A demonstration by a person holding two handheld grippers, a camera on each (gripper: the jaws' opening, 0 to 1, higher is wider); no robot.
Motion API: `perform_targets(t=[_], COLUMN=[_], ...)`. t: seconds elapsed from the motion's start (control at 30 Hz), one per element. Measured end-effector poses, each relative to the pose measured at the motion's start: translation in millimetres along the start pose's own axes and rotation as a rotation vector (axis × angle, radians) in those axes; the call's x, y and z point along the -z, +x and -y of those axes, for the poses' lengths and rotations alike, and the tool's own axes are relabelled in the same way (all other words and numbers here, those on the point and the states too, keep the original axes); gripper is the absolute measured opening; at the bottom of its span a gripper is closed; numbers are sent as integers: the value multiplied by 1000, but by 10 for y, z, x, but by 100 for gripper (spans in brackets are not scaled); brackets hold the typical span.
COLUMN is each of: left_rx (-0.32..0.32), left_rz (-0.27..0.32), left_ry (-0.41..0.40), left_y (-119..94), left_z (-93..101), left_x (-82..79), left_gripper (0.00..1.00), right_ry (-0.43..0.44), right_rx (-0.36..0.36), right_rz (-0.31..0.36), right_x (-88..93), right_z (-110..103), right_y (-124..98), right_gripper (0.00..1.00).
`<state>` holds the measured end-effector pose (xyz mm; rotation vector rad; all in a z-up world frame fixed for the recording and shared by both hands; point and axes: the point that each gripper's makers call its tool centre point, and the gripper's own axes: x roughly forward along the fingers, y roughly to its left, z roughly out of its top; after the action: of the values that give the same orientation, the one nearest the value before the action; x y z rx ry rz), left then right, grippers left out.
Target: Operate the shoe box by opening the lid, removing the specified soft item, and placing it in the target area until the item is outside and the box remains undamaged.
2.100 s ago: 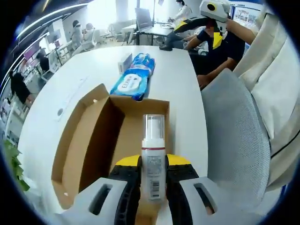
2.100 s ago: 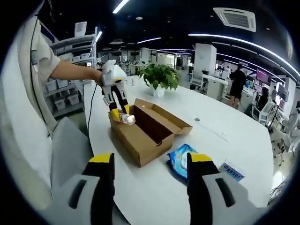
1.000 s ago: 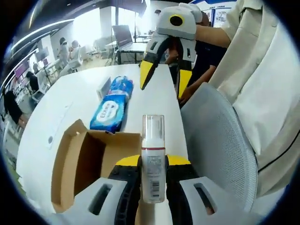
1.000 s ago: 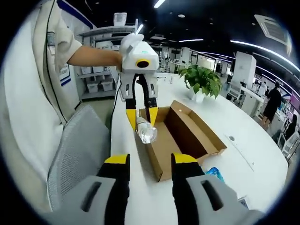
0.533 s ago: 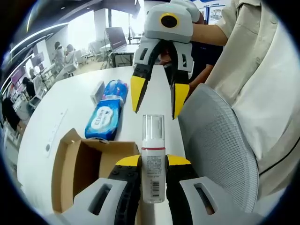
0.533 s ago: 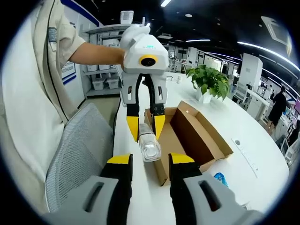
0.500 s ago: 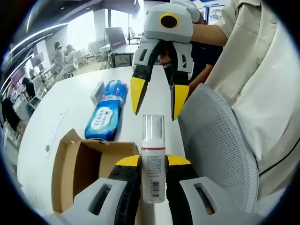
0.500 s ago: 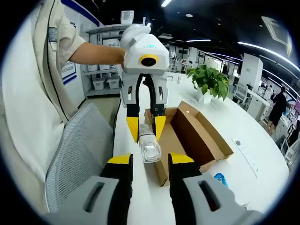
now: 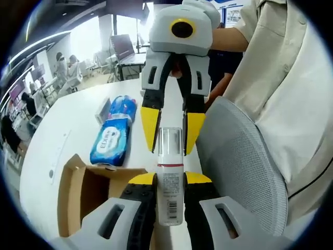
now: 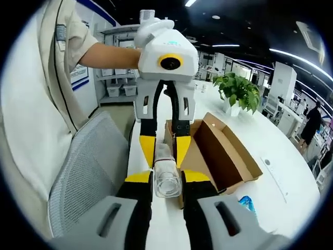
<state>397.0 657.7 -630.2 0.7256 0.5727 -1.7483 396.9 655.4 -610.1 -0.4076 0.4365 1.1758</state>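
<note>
The bottle (image 9: 170, 177) sits clamped between the yellow-tipped jaws of the left gripper (image 9: 170, 195), lifted clear of the open shoe box (image 9: 78, 195), cap pointing away. The right gripper (image 9: 170, 133), well apart from it a second ago, has now closed in until its spread jaws flank the clear cap. In the right gripper view the bottle's cap end (image 10: 166, 179) lies between the right gripper's (image 10: 165, 183) own jaws, which appear to touch its sides; whether they have clenched cannot be told. This looks like a handover in mid-air, so the item is out of the box but not yet set down. The white table (image 9: 67, 122) offers open room beside the blue wipes pack (image 9: 113, 138). The grey mesh chair (image 9: 239, 166) stands just beside the table edge.
</note>
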Motion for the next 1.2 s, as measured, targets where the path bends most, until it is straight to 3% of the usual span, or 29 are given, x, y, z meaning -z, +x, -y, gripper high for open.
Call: perform_targets(t=[0.4,0.8,1.2], left_rx=[8,30,6], left_rz=[16,48,70], left_ry=[34,28,24], left_y=[59,121,136], left_z=[-5,-17,-69], left_x=[1,-10,-34], left_gripper=[17,18,22], right_ry=[3,97,66], right_rx=[-3,-11,-32], right_rz=[-39,-93,-136], right_x=[63,113,156], right_z=[-10,9,42], right_y=[-1,-22,-67], right_gripper=[17,16,16])
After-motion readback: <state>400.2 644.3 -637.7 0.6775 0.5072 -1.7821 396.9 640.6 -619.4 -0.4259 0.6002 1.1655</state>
